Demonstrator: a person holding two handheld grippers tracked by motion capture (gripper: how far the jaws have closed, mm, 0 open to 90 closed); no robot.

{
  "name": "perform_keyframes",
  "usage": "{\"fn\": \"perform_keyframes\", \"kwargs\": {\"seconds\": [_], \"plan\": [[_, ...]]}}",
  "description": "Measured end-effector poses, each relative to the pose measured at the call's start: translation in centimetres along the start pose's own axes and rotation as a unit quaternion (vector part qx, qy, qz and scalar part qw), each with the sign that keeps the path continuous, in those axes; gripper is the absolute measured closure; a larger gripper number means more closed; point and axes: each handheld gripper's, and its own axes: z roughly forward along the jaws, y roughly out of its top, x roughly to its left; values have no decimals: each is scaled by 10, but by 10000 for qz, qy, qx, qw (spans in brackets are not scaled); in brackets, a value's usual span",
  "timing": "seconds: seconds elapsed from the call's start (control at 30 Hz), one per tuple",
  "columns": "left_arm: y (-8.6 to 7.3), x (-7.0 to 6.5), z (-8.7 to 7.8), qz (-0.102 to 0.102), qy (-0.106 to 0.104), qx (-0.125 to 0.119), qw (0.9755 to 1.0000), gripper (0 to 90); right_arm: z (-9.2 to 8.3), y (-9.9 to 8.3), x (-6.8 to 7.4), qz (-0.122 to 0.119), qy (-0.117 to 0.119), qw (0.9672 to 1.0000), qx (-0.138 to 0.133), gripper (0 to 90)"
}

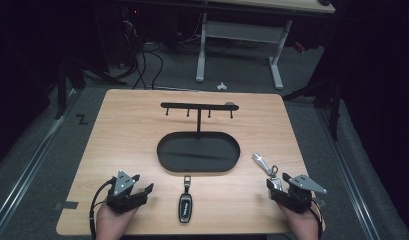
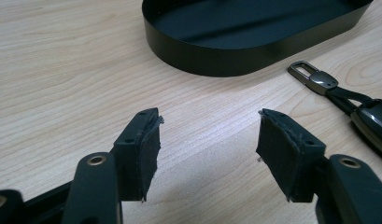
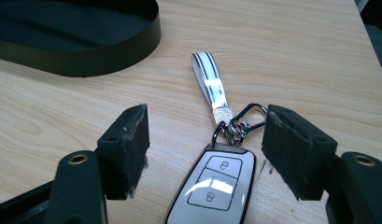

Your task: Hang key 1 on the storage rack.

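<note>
Black padded jaws of the right gripper rise from the bottom of the right gripper view, spread apart and pressing on nothing. Between them, at the lower middle of the frame, lies the white car key fob, flat on the wooden table with its buttons up. Neither pad touches it: the left pad stands clear of its side, while the right pad sits just beside the metal clasp at the fob's top. This placement reads as a lineup for a pinch across the fob. Beyond the clasp, the white striped strap runs toward the upper middle of the frame.

From the left gripper view, the left gripper likewise stands released, with bare tabletop between its pads. A second key, the dark fob, lies at the right edge of the frame, outside the jaws, its grey clip pointing toward the tray.

Seen from the high view, both hands rest at the bottom of the frame, with the dark fob lying between them near the bottom centre. Farther up, at mid-frame, sits the black oval tray, from which rises a post carrying a hook bar; its hooks hang bare, probably where the keys belong.
</note>
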Motion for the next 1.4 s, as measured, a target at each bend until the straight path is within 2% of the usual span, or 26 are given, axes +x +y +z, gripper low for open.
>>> {"fn": "perform_keyframes", "kwargs": {"seconds": [0.3,0.4,0.6,0.73,0.77,0.83,0.93,1.0,1.13,1.2,1.23,1.4], "plan": [[1,-5,1,76,-26,39,10000,398,-2,0,-2,110,11,9999,10,342],[0,-7,0,143,-45,60,9999,414,-2,0,-1,66,25,10000,23,357],[-1,-12,1,268,-165,194,9993,439,4,3,4,34,75,9999,63,343],[0,-17,1,282,-254,226,9990,478,8,5,7,-1,107,9999,1,318],[2,-21,0,327,-335,243,9986,502,8,5,9,-3,90,9999,-44,342],[3,-26,1,383,-366,264,9982,521,9,6,11,2,162,9999,-47,355],[5,-37,4,567,-388,411,9968,579,8,7,13,-38,203,9998,-59,385],[5,-42,6,612,-461,498,9958,635,7,8,15,-63,212,9997,-85,409],[6,-58,9,890,-670,660,9916,742,7,7,16,-60,333,9994,-75,466],[7,-61,9,926,-722,674,9908,781,8,7,16,-27,381,9993,-50,491],[8,-69,10,1035,-800,707,9889,800,9,8,16,-27,423,9991,-34,512],[7,-80,15,1192,-850,922,9849,852,8,9,18,-81,501,9987,-17,541]]}}
